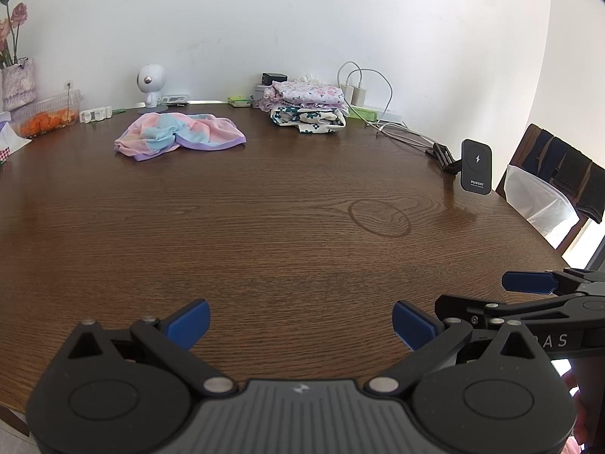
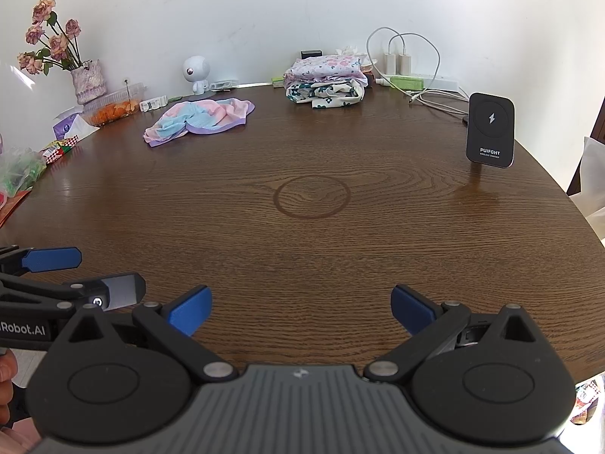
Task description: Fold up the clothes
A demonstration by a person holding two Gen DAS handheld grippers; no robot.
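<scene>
Pink, blue and purple cloth [image 1: 179, 134] lies in a soft crumpled heap on the brown wooden table [image 1: 264, 227], far across from both grippers, at about eleven o'clock in each view. It is not folded yet, and nothing is touching it. At about one o'clock from it sits a neat stack of folded clothes [image 1: 306, 108], with a pink flowered piece on top and a white piece with dark green flowers under it. The stack is close to the white wall [image 1: 302, 19]. The left gripper [image 1: 300, 325] is down at six o'clock in its own view, hanging just over the near edge of the table. Its two blue fingers [image 1: 191, 321] are spread wide apart and hold nothing. The right gripper [image 2: 300, 308] is right beside it, and its blue fingers [image 2: 191, 308] are spread wide too, with nothing between them. A small white toy robot [image 1: 150, 83] stands by the wall at about eleven o'clock from the crumpled cloth. A clear box of orange food [image 1: 49, 115] is near the table edge at about nine o'clock from the cloth, and a vase of pink flowers [image 2: 72, 64] stands behind it. A black phone charger stand [image 2: 490, 130] stands at about two o'clock in the right view, with white cables [image 2: 416, 75] behind it.
</scene>
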